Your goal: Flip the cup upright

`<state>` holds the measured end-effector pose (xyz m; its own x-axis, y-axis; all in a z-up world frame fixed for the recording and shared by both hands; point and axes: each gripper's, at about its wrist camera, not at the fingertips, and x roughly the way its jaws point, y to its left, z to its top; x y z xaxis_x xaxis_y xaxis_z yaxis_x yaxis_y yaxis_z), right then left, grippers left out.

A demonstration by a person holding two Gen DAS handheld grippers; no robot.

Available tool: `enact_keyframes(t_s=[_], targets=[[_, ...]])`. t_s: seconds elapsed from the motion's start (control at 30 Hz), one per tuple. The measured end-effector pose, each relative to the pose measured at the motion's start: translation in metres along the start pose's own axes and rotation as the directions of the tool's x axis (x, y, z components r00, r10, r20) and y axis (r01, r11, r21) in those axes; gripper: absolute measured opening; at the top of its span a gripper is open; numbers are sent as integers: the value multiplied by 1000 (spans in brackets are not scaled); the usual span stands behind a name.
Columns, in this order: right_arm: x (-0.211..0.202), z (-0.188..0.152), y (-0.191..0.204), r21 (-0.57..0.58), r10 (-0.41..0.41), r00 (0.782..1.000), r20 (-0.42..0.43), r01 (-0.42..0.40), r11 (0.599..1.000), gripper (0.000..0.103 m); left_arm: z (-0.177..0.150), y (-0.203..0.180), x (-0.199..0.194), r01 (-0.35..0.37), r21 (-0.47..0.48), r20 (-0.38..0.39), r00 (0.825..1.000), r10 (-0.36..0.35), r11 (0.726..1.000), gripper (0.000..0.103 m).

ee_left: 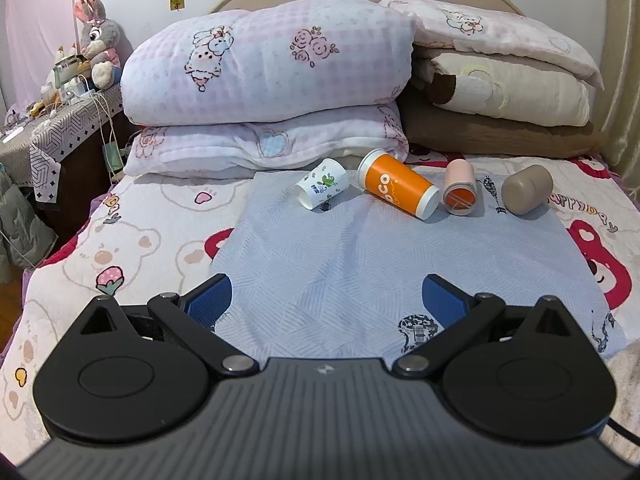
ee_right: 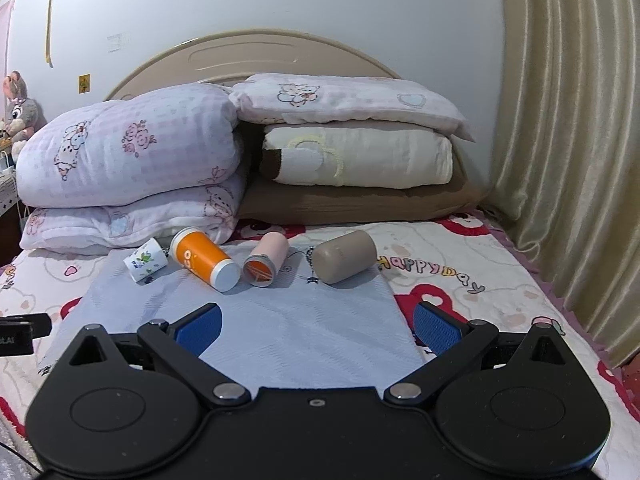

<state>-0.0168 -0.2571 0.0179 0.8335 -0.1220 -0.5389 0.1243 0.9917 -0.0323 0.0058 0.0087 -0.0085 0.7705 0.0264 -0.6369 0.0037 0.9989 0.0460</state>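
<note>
Several cups lie on their sides in a row on a light blue cloth (ee_left: 340, 264) on the bed. From the left: a small white paper cup with a green print (ee_left: 322, 184) (ee_right: 145, 261), a tall orange cup (ee_left: 398, 189) (ee_right: 204, 261), a pink cup with an orange inside (ee_left: 460, 187) (ee_right: 266, 260), and a taupe cup (ee_left: 526, 189) (ee_right: 344, 256). My left gripper (ee_left: 326, 300) is open and empty, well short of the cups. My right gripper (ee_right: 318, 326) is open and empty, also short of them.
Folded quilts and pillows (ee_left: 268, 68) (ee_right: 352, 152) are stacked behind the cups against the headboard. A cluttered side table with a plush rabbit (ee_left: 96, 36) stands left of the bed. A curtain (ee_right: 568, 140) hangs on the right. The left gripper's body (ee_right: 20, 332) shows at the left edge.
</note>
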Motion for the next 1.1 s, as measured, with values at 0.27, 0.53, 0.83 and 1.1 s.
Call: enact_keyframes(t_s=[0.27, 0.53, 0.83, 1.1], targets=[[0, 0, -1, -4, -5, 1000, -2, 5, 1000, 103, -1, -2, -1, 22, 3, -6, 1000, -22, 1000, 103], [0, 2, 1, -3, -4, 1000, -1, 4, 1000, 103, -1, -9, -4, 48, 15, -10, 999, -48, 999, 103], [-2, 5, 8, -6, 13, 1000, 2, -13, 1000, 103, -1, -10, -5, 52, 15, -9, 999, -52, 999, 103], [-2, 5, 12, -17, 23, 1000, -3, -23, 1000, 103, -2, -10, -5, 52, 15, -12, 999, -52, 999, 103]])
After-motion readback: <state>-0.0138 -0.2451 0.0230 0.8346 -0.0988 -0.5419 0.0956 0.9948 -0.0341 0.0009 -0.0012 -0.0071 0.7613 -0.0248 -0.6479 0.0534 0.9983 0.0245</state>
